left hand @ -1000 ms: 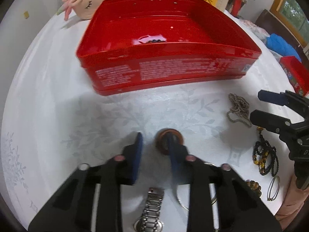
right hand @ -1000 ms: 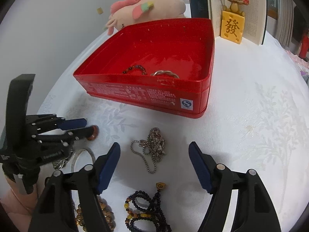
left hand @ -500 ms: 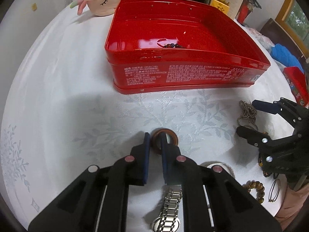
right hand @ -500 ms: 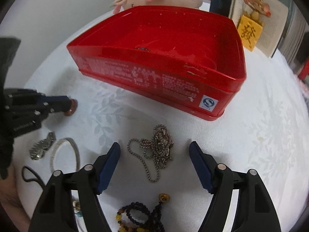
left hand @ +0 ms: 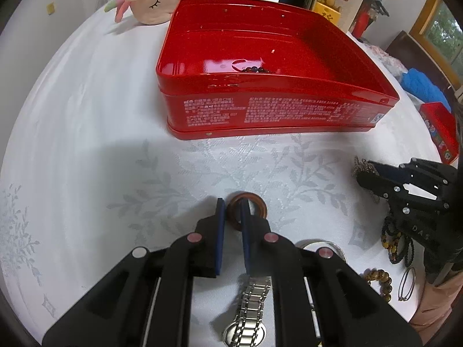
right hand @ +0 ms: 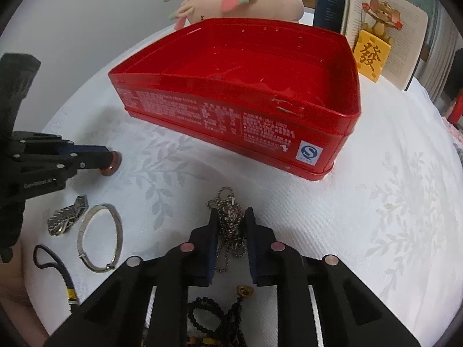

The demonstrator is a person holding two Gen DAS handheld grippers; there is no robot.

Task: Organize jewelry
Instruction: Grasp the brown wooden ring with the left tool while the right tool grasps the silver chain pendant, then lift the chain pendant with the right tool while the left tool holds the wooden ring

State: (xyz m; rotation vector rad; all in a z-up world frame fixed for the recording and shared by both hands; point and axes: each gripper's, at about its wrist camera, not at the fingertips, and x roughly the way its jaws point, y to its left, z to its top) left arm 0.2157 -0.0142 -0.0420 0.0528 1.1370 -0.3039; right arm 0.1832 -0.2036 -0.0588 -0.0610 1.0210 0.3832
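A red tin box [left hand: 272, 107] stands on the white tablecloth, with a dark bead bracelet [left hand: 257, 69] inside; it also shows in the right wrist view [right hand: 231, 110]. My left gripper [left hand: 231, 211] is shut on a brown ring bangle [left hand: 257, 202], seen from the side in the right wrist view [right hand: 111, 163]. My right gripper [right hand: 231, 222] is closed around a silver chain necklace [right hand: 230, 217] lying on the cloth.
A steel watch [left hand: 249, 312], a silver bangle [right hand: 99, 237], dark and amber bead strings [left hand: 390, 245] and thin rings [left hand: 406, 283] lie near me. A pink plush toy [right hand: 240, 3], an open book [right hand: 390, 37] and a mouse figurine [right hand: 373, 49] stand behind the box.
My left gripper closed on the brown bangle. My right gripper moved forward over the chain and closed from wide open onto it.
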